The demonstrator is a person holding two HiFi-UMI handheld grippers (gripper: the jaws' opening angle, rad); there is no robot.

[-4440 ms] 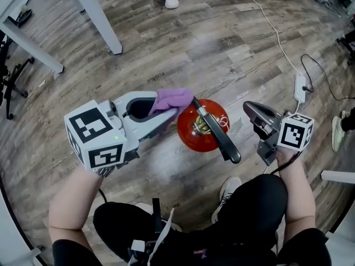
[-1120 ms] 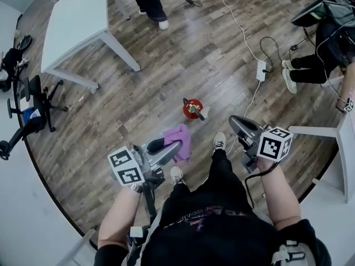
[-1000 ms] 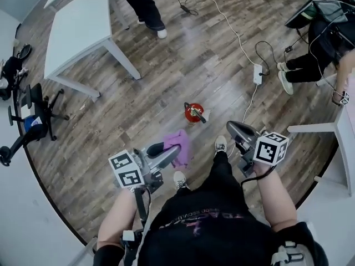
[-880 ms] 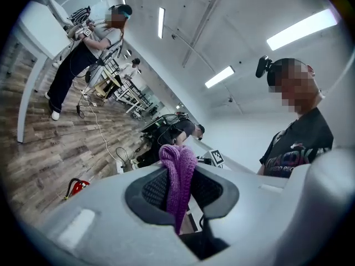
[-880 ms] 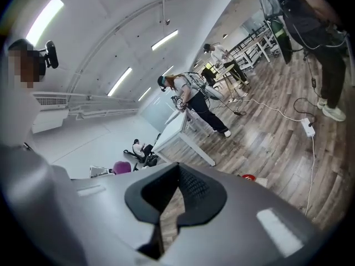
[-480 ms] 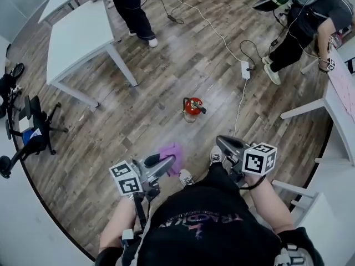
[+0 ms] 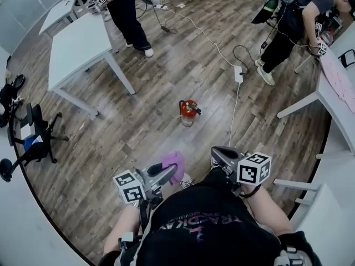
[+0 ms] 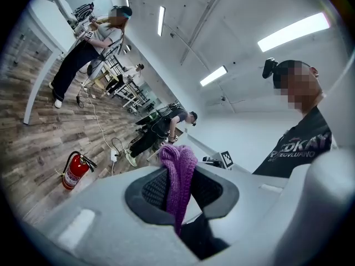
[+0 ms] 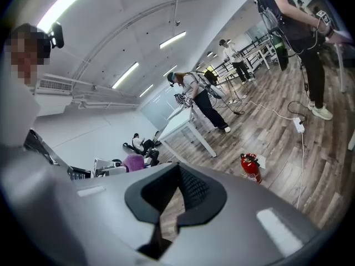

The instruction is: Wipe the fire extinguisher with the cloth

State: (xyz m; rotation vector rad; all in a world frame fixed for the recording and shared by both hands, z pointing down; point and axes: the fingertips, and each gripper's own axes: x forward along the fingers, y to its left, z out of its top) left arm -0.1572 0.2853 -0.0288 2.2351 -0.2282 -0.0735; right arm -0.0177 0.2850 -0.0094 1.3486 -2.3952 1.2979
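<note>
Wood-plank floor (image 7: pixel 144 132), head view: red fire extinguisher (image 7: pixel 188 110) upright mid-floor, between white table (image 7: pixel 77 43) and power strip (image 7: pixel 237 74), well apart from both grippers. Left gripper (image 7: pixel 168 172) carries purple cloth (image 7: pixel 173 161); right gripper (image 7: pixel 218 154) beside it. Left gripper view: jaws clamped on cloth, extinguisher on floor at far left. Right gripper view: jaws slightly apart, nothing between; extinguisher on floor beyond.

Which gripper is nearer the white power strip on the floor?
Right. The right gripper is held almost straight back from the power strip on the floor; the left gripper, shut on the purple cloth, is farther off to the left.
</note>
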